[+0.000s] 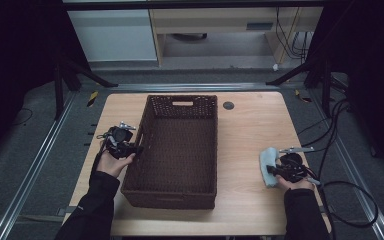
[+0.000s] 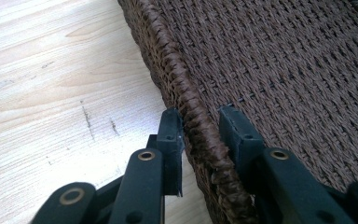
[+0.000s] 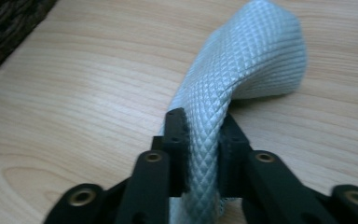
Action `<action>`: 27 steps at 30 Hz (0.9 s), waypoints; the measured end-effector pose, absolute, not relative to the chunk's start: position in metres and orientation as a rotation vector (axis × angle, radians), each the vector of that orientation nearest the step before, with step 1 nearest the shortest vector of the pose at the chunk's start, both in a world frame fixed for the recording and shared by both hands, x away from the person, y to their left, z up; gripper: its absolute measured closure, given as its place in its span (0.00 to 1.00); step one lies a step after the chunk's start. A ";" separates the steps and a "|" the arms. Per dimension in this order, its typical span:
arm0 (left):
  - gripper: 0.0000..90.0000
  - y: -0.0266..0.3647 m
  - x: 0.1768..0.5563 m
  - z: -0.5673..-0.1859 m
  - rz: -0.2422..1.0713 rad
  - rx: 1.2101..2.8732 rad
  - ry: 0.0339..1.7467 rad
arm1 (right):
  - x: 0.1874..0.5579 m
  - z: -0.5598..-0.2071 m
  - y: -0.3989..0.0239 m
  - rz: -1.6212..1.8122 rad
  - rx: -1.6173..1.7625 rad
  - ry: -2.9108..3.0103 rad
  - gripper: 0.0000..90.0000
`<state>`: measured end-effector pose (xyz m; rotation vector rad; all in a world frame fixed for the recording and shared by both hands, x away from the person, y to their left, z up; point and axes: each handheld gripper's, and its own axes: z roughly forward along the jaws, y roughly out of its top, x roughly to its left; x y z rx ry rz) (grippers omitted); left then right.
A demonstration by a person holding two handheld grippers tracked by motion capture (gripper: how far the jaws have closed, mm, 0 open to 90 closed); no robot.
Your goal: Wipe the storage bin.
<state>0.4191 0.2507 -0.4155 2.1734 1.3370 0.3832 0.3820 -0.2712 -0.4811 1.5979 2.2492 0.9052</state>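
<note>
One dark brown rectangular woven wicker basket (image 1: pixel 180 150) is being counted, one pale blue-grey quilted cloth (image 1: pixel 268 167), two grippers, two hands, all on one light wooden table (image 1: pixel 250 125). One small dark round disc (image 1: pixel 228 105) is sitting on the table just past the basket's far right corner.

At the left, the left gripper (image 1: pixel 135 148) is being held against the basket's left long wall, about midway along it. In the left gripper view the jaws are being seen astride the braided rim (image 2: pixel 196 135), one outside, one inside; the outer pad looks to be touching the weave, but whether the inner one is pressing cannot be told. The left hand (image 1: pixel 114 162) is being held palm-up under the tool, forearm coming in from the bottom edge.

The basket's inside is being seen bare; its near wall is hiding the table strip behind it.

At the right, the cloth is lying on the table, well apart from the basket. The right gripper (image 1: pixel 272 170) is being pinched on the cloth's edge, the fabric bulging up between the pads in the right gripper view (image 3: pixel 205 149). The cloth's lower end is being cut off behind the jaws there. The right hand (image 1: pixel 294 182) is being kept low beside the cloth, its fingers partly hidden by the tool.
</note>
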 end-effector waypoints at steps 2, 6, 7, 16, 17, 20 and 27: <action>0.78 0.251 0.419 -0.416 0.380 2.171 1.335 | 0.383 -0.480 -0.270 0.921 1.598 2.261 0.92; 0.79 0.251 0.420 -0.416 0.368 2.169 1.328 | 0.386 -0.472 -0.266 0.960 1.555 2.259 0.92; 0.79 0.251 0.420 -0.415 0.366 2.168 1.326 | 0.387 -0.470 -0.265 0.965 1.551 2.255 0.92; 0.79 0.240 0.421 -0.415 0.343 2.174 1.298 | 0.405 -0.451 -0.247 1.055 1.480 2.227 0.91; 0.79 0.239 0.422 -0.415 0.343 2.171 1.298 | 0.408 -0.448 -0.244 1.064 1.468 2.227 0.91; 0.79 0.237 0.423 -0.415 0.344 2.178 1.290 | 0.416 -0.443 -0.236 1.073 1.438 2.224 0.91; 0.79 0.237 0.423 -0.415 0.347 2.197 1.277 | 0.443 -0.438 -0.224 1.087 1.439 2.205 0.91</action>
